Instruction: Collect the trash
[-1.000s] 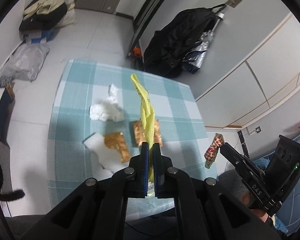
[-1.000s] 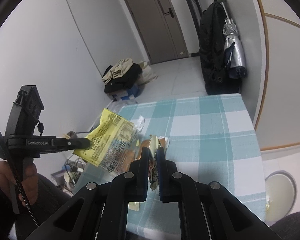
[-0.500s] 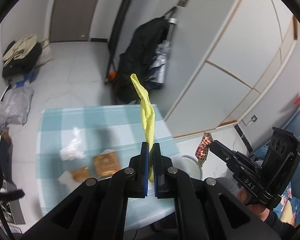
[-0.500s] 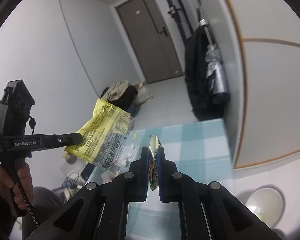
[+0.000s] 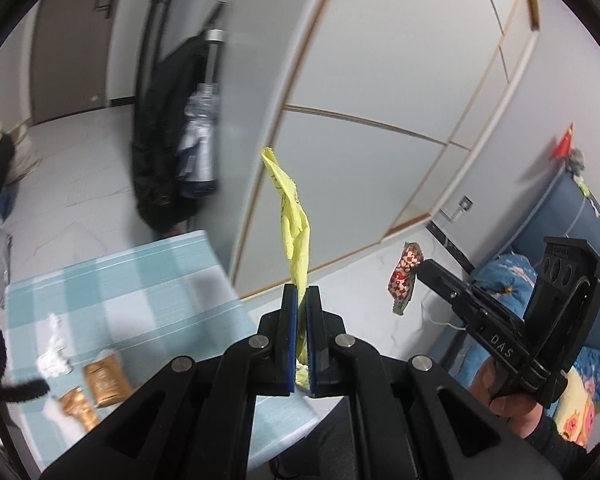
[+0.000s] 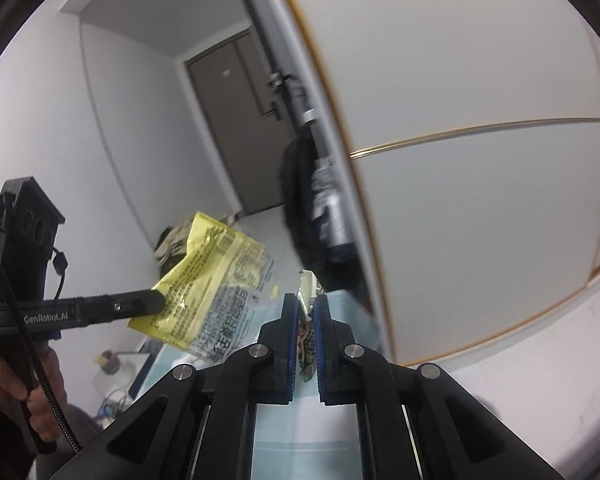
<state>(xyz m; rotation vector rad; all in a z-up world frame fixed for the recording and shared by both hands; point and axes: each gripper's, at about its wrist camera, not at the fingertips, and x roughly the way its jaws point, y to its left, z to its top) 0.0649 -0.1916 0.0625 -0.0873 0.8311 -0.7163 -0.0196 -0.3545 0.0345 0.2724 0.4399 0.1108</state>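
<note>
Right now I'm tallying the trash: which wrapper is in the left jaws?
The yellow wrapper, pinched by the left gripper. The red checkered wrapper hangs from the right gripper; the brown ones lie on the table.

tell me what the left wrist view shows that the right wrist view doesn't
Only the left wrist view: a crumpled white tissue and two copper wrappers lying on the checked tablecloth, and the red checked face of the small wrapper held by the right gripper.

Only the right wrist view: the printed flat face of the yellow packet and a brown door.

Both: each gripper shut on its trash, the left gripper on the yellow packet, plus the hanging black bag.
</note>
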